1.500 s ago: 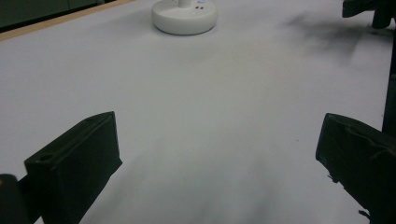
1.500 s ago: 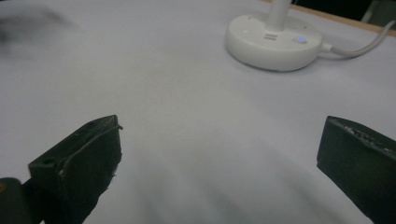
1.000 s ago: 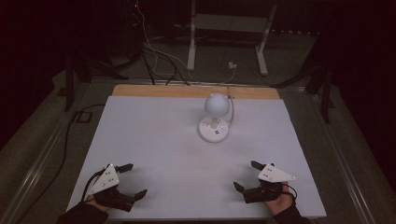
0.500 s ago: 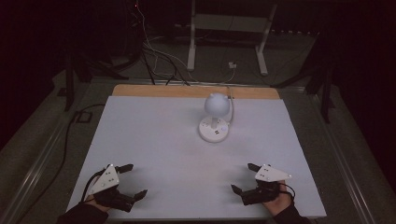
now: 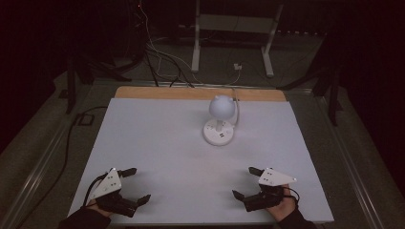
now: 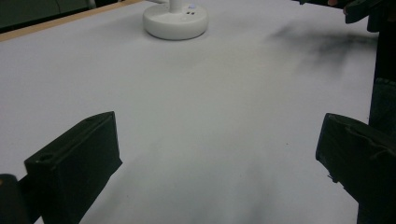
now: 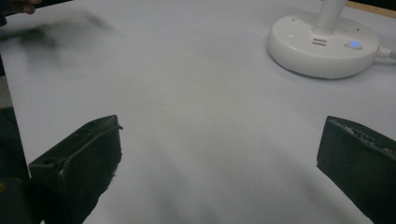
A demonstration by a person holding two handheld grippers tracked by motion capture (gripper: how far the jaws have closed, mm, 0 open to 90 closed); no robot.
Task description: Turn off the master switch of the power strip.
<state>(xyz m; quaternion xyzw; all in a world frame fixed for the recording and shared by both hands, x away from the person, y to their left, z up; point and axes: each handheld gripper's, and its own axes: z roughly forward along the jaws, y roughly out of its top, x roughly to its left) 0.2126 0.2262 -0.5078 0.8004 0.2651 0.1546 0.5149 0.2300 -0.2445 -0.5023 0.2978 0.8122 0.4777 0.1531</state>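
White table, lamp at back. Left tool and right tool spread wide, grasping nothing.

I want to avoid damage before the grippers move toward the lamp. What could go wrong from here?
1. The lamp carries a round head on a thin stem over a small base; a push high up might tip it.
2. Its cable runs off the far edge of the table; a jaw that catches it could drag the lamp.
3. The left gripper and right gripper are both open; converging, they might collide.
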